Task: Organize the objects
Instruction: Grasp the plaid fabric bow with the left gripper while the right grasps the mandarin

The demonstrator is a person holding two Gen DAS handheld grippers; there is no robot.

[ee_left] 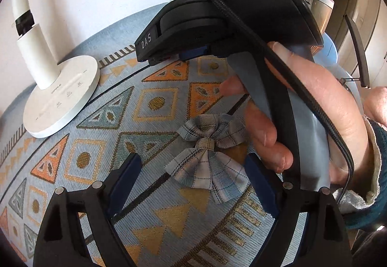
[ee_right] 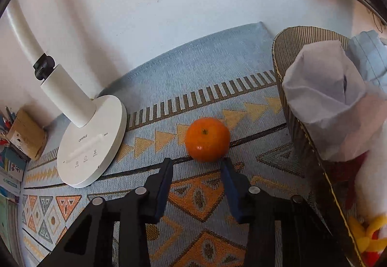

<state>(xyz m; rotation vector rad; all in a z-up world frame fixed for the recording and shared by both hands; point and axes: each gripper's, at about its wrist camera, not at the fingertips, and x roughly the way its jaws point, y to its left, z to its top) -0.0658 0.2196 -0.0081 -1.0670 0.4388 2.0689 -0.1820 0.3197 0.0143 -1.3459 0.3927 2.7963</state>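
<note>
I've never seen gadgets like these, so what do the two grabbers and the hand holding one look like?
Both the left gripper and right gripper are matte black with dark blue finger pads and silver pins. One shows white "DAS" lettering and a braided black cable. The bare hand wears a teal sleeve.

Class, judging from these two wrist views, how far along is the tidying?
Done: soft items already fill the basket. In hand: nothing; the open right gripper lines up on the orange. Left: the plaid bow lies loose between the open left gripper's fingers.

Bright daylight, soft shadows (fisheye-warped, vignetted edges).
</note>
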